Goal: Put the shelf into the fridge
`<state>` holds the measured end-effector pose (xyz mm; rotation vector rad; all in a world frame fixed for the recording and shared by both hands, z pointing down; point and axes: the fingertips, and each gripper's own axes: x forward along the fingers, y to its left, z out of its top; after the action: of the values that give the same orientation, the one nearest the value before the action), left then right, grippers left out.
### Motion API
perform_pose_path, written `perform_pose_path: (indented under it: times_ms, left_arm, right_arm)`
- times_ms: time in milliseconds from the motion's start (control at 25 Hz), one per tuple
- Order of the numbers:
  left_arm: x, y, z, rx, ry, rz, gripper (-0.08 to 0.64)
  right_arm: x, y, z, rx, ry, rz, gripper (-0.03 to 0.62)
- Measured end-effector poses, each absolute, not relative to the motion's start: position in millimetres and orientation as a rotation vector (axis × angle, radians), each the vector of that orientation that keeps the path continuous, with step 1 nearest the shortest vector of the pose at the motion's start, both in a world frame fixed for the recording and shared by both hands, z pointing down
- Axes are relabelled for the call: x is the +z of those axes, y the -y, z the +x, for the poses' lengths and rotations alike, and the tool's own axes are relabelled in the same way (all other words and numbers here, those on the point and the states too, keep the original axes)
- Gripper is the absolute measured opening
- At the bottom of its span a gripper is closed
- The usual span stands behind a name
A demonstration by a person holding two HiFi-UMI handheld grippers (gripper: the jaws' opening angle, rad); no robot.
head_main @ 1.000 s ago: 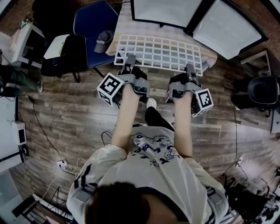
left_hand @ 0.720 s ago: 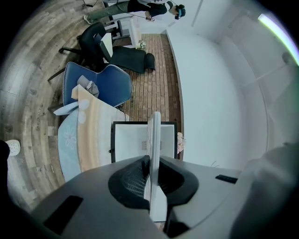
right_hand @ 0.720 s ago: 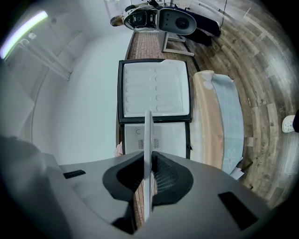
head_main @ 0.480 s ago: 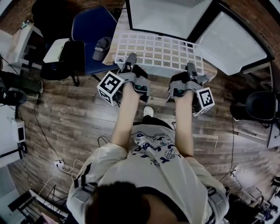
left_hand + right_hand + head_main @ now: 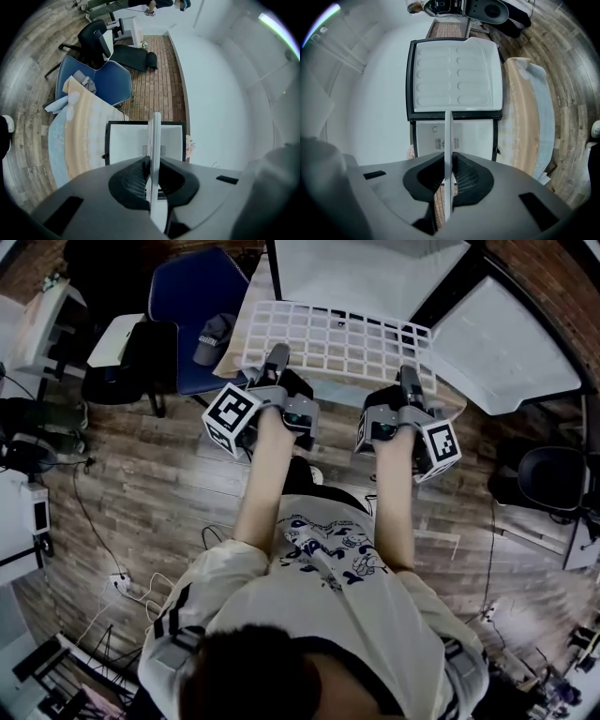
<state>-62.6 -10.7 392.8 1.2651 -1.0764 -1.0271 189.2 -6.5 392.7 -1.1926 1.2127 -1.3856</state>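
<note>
Left gripper (image 5: 278, 357) and right gripper (image 5: 405, 379) each clamp the near edge of the shelf (image 5: 337, 338), spaced apart so it hangs level. Its far edge faces the open fridge (image 5: 356, 273), likely for sliding in.

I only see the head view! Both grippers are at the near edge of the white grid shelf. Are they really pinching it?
Observer: Yes. The left gripper view shows the left gripper shut on the shelf, seen edge-on.
Operator: And the other one?
Observer: The right gripper pinches it the same way.
Operator: Is it aimed at the fridge?
Observer: Yes. The open fridge, with a small vent on its back wall, sits straight ahead of the shelf edge.
</note>
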Motion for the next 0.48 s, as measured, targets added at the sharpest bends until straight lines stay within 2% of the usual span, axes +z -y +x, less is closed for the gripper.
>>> perform_pose_path:
  times_ms: [480]
  left_arm:
    - [401.7,68.5,-60.6,-0.985,1.049,1.264,0.037]
  right_arm:
    - [401.4,53.6,191.4,-1.374,-1.170,-1.221,0.049]
